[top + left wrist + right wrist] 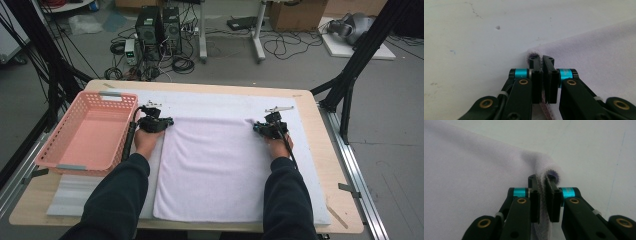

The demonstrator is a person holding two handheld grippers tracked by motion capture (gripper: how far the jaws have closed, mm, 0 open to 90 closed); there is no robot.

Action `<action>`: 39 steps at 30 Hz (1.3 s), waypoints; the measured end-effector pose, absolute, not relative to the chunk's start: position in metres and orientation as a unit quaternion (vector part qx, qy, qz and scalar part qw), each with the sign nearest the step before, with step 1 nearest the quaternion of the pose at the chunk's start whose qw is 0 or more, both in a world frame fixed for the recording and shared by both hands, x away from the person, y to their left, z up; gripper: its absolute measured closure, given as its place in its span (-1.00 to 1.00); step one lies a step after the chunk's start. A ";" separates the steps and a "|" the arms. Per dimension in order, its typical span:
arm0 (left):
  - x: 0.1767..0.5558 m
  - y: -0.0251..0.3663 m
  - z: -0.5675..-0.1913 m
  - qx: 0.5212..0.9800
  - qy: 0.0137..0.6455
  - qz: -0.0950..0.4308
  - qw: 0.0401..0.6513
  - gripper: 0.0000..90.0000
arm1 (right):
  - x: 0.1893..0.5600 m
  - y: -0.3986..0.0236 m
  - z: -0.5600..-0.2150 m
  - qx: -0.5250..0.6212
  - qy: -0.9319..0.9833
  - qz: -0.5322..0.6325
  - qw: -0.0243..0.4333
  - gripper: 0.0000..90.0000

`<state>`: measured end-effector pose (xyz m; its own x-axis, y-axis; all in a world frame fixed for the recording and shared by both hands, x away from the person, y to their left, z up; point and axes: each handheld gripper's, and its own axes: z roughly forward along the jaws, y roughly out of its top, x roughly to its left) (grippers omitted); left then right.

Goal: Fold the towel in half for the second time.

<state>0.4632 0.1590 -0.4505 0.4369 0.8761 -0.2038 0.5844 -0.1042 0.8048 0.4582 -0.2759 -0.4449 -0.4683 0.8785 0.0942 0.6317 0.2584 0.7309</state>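
Towel (pixel 215 170), pale lilac and soft-napped, lies spread flat over the middle of the surface (pixel 310 107), on a white mat (pixel 225 100) that covers most of it; its near edge runs close to the surface's near edge. In the high view the left gripper (pixel 167 121) sits at the towel's far left corner and the right gripper (pixel 254 126) at its far right corner, one hand to each, which suits lifting that far edge evenly for a fold. A pink basket (pixel 52 145) stands along the surface's left edge, apart from the towel.

In the left gripper view, the left gripper (pixel 541 58) has its jaws pressed together on the towel's corner (pixel 534 53), with a thin strip of hem pinched between them and the rest of the cloth flat to the right.

In the right gripper view, the right gripper (pixel 543 178) is likewise clamped tight on its corner (pixel 554 173); the fabric bunches into a small raised fold at the tips, showing a fine woven texture.
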 end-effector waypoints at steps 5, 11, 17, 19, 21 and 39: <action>0.462 0.161 -0.438 0.690 0.506 0.202 0.477 0.96 | 0.458 -0.275 -0.438 0.477 0.774 0.362 0.205 0.88; 0.461 0.169 -0.430 0.666 0.504 0.200 0.512 0.96 | 0.457 -0.276 -0.421 0.470 0.747 0.402 0.244 0.88; 0.453 0.171 -0.422 0.676 0.480 0.191 0.525 0.96 | 0.451 -0.275 -0.417 0.459 0.748 0.415 0.240 0.87; 0.450 0.171 -0.419 0.680 0.474 0.187 0.527 0.96 | 0.447 -0.277 -0.415 0.454 0.746 0.427 0.235 0.87; 0.447 0.170 -0.415 0.689 0.464 0.183 0.525 0.96 | 0.442 -0.279 -0.414 0.448 0.750 0.428 0.231 0.87; 0.385 0.177 -0.404 0.697 0.415 0.162 0.562 0.96 | 0.386 -0.286 -0.396 0.393 0.769 0.455 0.218 0.87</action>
